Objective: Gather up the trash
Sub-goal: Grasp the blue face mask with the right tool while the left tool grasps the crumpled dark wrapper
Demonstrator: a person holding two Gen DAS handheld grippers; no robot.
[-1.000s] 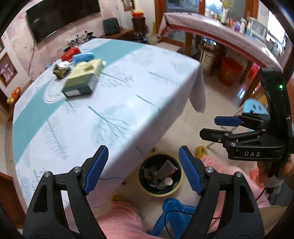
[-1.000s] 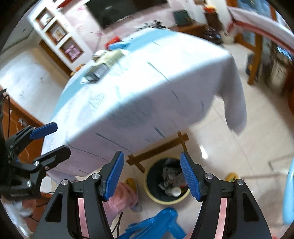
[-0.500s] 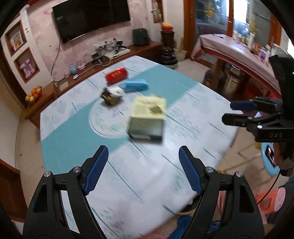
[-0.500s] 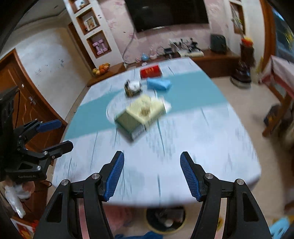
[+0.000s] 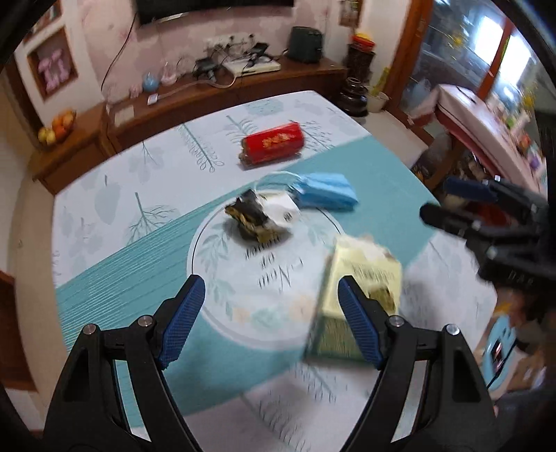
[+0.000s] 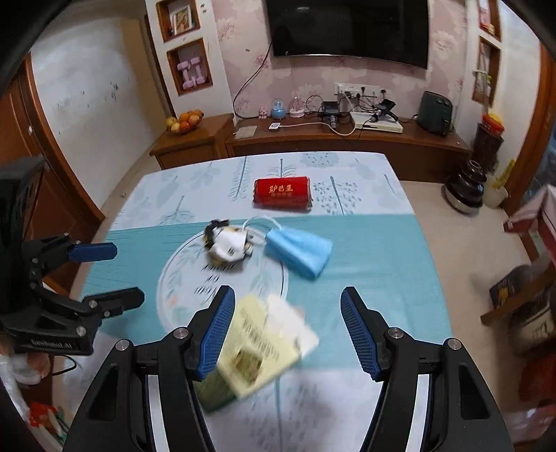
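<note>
Trash lies on the patterned tablecloth: a crumpled dark-and-white wrapper, a blue face mask, a red packet and a yellow-green box. My left gripper hovers open over the round print, near side of the wrapper. My right gripper hangs open above the box, which sits blurred under its left finger. Neither gripper holds anything.
A wooden sideboard with cables and a fruit bowl stands beyond the table's far edge, under a wall TV. A dark pot sits on the floor to the right, with cluttered furniture further right.
Both grippers have swung from over the floor bin beside the table to above the table top. The bin has left both views. The jaws kept their spread.
</note>
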